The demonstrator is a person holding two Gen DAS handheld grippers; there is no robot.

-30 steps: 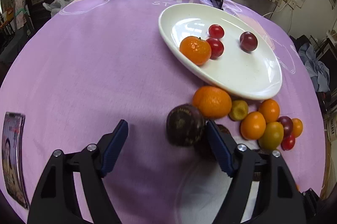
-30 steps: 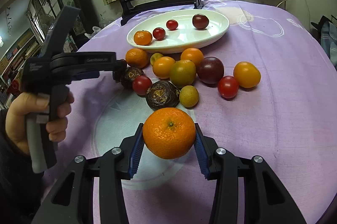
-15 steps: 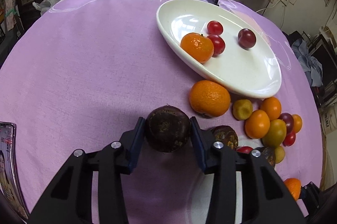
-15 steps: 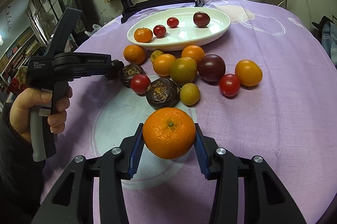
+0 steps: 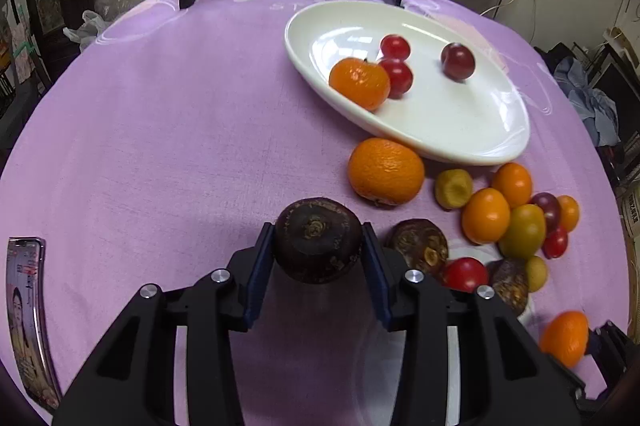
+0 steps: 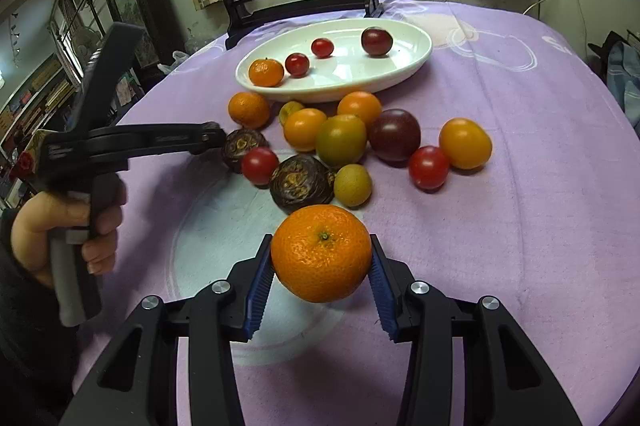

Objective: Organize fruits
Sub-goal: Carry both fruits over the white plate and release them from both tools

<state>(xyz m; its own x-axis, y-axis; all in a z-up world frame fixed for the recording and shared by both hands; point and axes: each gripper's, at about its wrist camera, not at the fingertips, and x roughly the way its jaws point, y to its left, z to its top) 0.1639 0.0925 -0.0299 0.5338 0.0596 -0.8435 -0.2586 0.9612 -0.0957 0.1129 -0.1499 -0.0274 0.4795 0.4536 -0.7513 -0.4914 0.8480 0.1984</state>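
My left gripper (image 5: 318,246) is shut on a dark brown round fruit (image 5: 318,240) and holds it just above the purple cloth. My right gripper (image 6: 322,260) is shut on an orange mandarin (image 6: 322,252) held above the cloth. A white oval plate (image 5: 460,121) at the back right holds a mandarin (image 5: 359,83), two red cherry tomatoes and a dark plum (image 5: 458,61). A pile of loose fruit (image 6: 340,139) lies in front of the plate (image 6: 400,69). The left gripper also shows in the right wrist view (image 6: 216,137), beside the pile.
A black wooden stand (image 6: 296,5) with a round painted panel stands at the table's back edge. A printed card (image 5: 26,314) lies at the left edge. A large mandarin (image 5: 385,171) and another dark fruit (image 5: 418,246) lie just right of my left gripper.
My left gripper closed on the dark brown fruit and lifted it slightly. My right gripper has held the mandarin nearly still.
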